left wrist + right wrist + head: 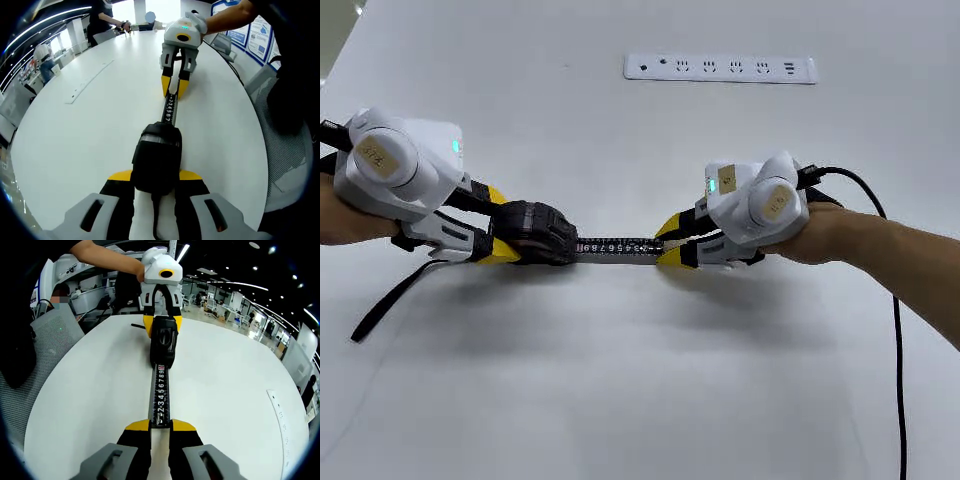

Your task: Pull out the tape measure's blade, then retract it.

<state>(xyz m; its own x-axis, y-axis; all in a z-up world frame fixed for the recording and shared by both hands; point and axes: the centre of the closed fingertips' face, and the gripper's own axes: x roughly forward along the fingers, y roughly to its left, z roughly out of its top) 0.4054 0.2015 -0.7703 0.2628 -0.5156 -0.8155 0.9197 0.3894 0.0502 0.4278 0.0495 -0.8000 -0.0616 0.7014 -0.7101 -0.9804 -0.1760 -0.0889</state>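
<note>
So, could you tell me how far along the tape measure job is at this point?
Done: a short stretch of blade is out of the case, numbers showing. In hand: the left gripper clamps the case, the right gripper pinches the blade's end. Remaining: any further pulling, then the retraction.

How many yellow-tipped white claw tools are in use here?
2. The left gripper, on the left of the head view, clamps the black tape measure case; the right gripper, opposite, pinches the end of its numbered blade.
</note>
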